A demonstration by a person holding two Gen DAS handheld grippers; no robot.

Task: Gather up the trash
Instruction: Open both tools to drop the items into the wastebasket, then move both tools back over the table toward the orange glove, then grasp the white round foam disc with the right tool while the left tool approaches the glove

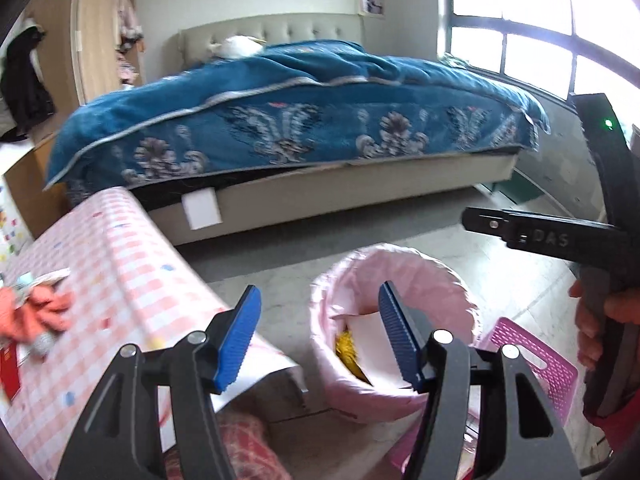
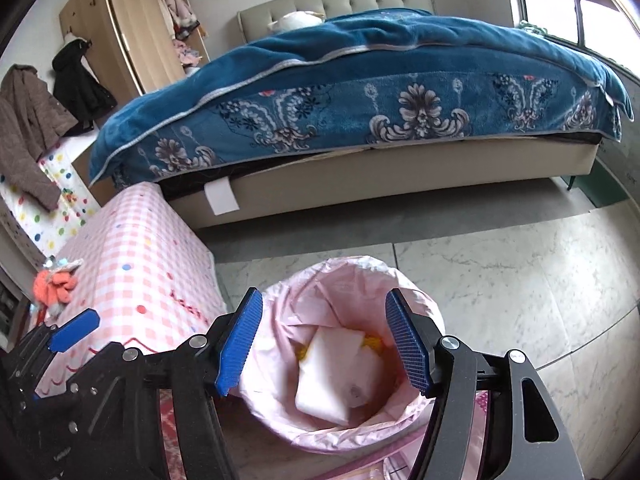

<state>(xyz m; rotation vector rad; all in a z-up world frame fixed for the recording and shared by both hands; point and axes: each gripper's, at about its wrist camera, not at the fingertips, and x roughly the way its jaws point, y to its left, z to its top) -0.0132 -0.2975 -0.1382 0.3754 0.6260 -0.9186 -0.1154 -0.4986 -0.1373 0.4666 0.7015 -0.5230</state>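
Right tongs [image 2: 324, 344] hang directly over the pink-lined trash bin [image 2: 280, 412], blue pads spread wide with nothing between them. Straight below that gap, down in the liner, lies the white paper trash [image 2: 340, 376], with yellow scraps [image 2: 374, 343] beyond it. Left tongs [image 1: 320, 340] are spread apart and empty too; the bin's rim [image 1: 320, 320] sits under their right pad, the checked pink surface [image 1: 120, 264] under their left pad. That surface's corner edge comes just beside the bin, so room is tight on the left of both tongs. To the right of the right tongs, marble floor [image 2: 520, 272] lies open. Ahead of both, beyond a strip of floor, the bed with its blue blanket [image 2: 360, 92] closes the way. A pink perforated basket [image 1: 536, 364] sits just right of the bin. An orange glove [image 1: 32, 312] lies far left on the surface.
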